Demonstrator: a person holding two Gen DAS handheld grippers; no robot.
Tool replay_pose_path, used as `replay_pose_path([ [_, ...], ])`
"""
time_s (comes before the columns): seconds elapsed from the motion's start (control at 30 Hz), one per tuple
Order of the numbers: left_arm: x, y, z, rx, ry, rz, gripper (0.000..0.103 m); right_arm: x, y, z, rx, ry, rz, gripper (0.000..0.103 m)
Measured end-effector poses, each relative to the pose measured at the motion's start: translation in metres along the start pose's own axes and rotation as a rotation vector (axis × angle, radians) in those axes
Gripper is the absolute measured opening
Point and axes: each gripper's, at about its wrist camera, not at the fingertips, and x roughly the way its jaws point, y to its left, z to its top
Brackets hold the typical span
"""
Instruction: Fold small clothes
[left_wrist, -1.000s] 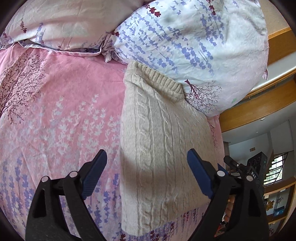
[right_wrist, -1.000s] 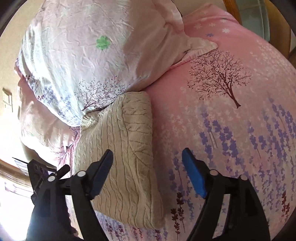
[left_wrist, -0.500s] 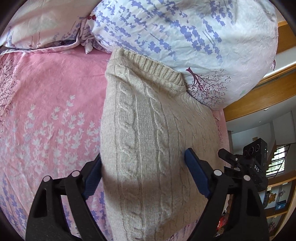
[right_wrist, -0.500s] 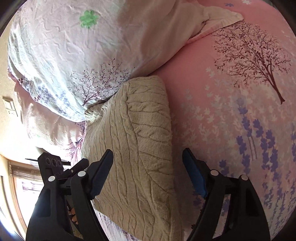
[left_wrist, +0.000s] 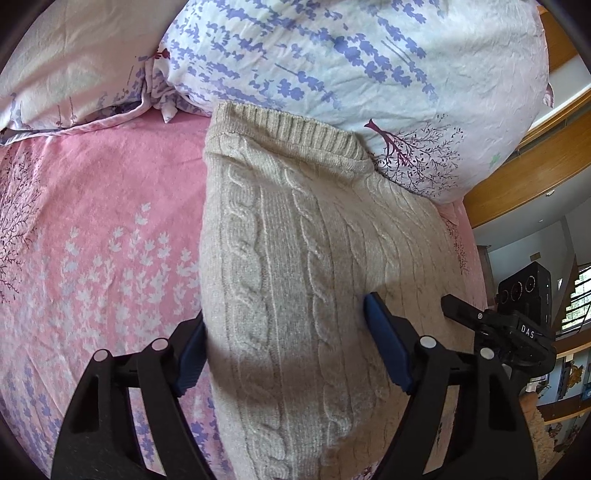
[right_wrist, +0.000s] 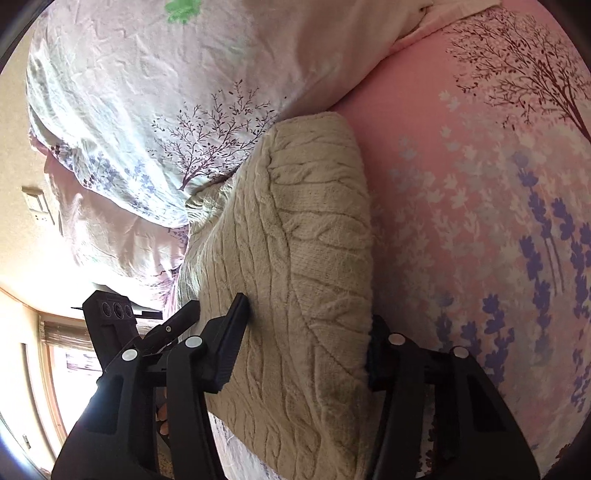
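A folded cream cable-knit sweater (left_wrist: 295, 258) lies on the pink floral bedsheet (left_wrist: 92, 221), its ribbed hem against a pillow. My left gripper (left_wrist: 284, 354) straddles the sweater's near left edge; one blue pad (left_wrist: 388, 350) rests on top, the other sits at the sweater's side. The jaws stand wide. In the right wrist view the sweater (right_wrist: 295, 277) fills the middle. My right gripper (right_wrist: 306, 343) straddles its thick folded edge, one finger (right_wrist: 229, 343) pressed on top, the other at the side by the sheet.
A large floral pillow (left_wrist: 351, 66) lies behind the sweater, a second pillow (left_wrist: 66, 66) to its left. It also shows in the right wrist view (right_wrist: 166, 92). A wooden bed frame (left_wrist: 524, 173) runs at the right. The other gripper (left_wrist: 517, 325) shows beside the sweater.
Both grippers moved forward from short of the sweater onto it. Each now straddles a thick edge of the sweater, and the right jaws have narrowed around it.
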Motion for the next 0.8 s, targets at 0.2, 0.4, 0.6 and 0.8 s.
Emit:
replay_pose_path([
  [0.2,-0.007,-0.01,-0.008,0.032,-0.014,0.043,0.073,0.001,0.005,-0.001,-0.004,-0.009,-0.023,0.048],
  [0.4,-0.012,-0.019,-0.015,0.043,-0.04,0.058,0.055,0.001,0.009,-0.006,-0.003,-0.028,0.004,0.036],
  [0.6,-0.03,-0.005,-0.016,0.019,-0.065,-0.015,0.038,0.002,0.024,-0.011,0.005,-0.043,0.049,0.034],
  [0.8,-0.084,0.047,-0.033,-0.047,-0.104,-0.091,0.037,0.043,0.069,-0.037,-0.09,0.056,0.088,0.032],
])
